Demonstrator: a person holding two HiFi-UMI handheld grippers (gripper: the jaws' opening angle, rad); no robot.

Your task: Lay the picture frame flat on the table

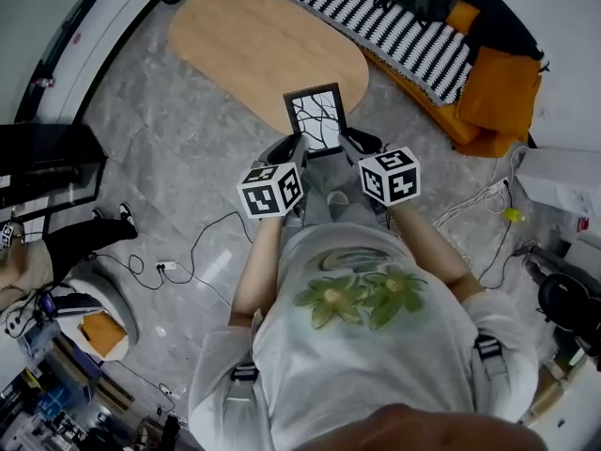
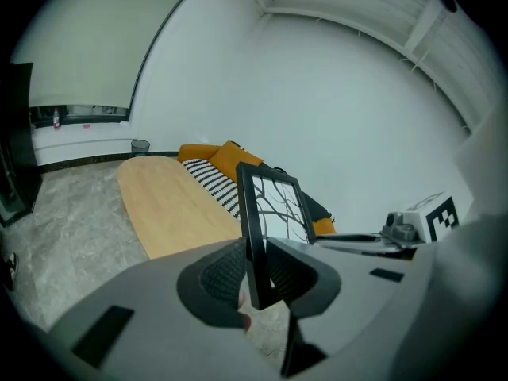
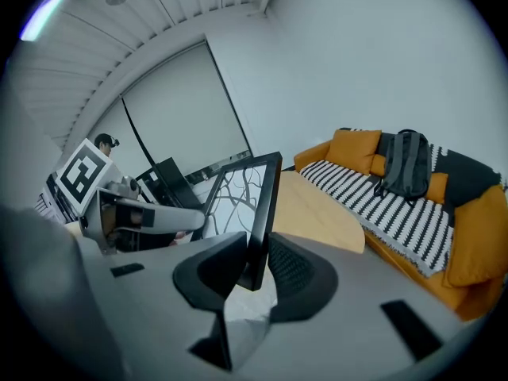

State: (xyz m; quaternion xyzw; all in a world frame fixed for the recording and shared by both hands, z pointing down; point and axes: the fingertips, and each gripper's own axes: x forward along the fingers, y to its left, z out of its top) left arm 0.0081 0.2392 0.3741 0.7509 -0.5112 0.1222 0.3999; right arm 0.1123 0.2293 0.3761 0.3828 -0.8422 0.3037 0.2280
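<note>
The picture frame (image 1: 316,120) is black with a branch drawing behind glass. It hangs upright in the air, just in front of the near end of the oval wooden table (image 1: 254,45). My left gripper (image 1: 295,147) is shut on the frame's lower left edge, and my right gripper (image 1: 349,142) is shut on its lower right edge. In the left gripper view the frame (image 2: 275,209) stands edge-on between the left gripper's (image 2: 255,280) pads. In the right gripper view the frame (image 3: 238,193) sits the same way in the right gripper (image 3: 255,264).
An orange sofa (image 1: 493,97) with a striped throw (image 1: 394,26) and a backpack (image 3: 406,165) runs along the table's far right side. Cables (image 1: 197,252) lie on the marble floor to my left. A person's legs (image 1: 84,233) and a dark cabinet (image 1: 47,163) are at the left.
</note>
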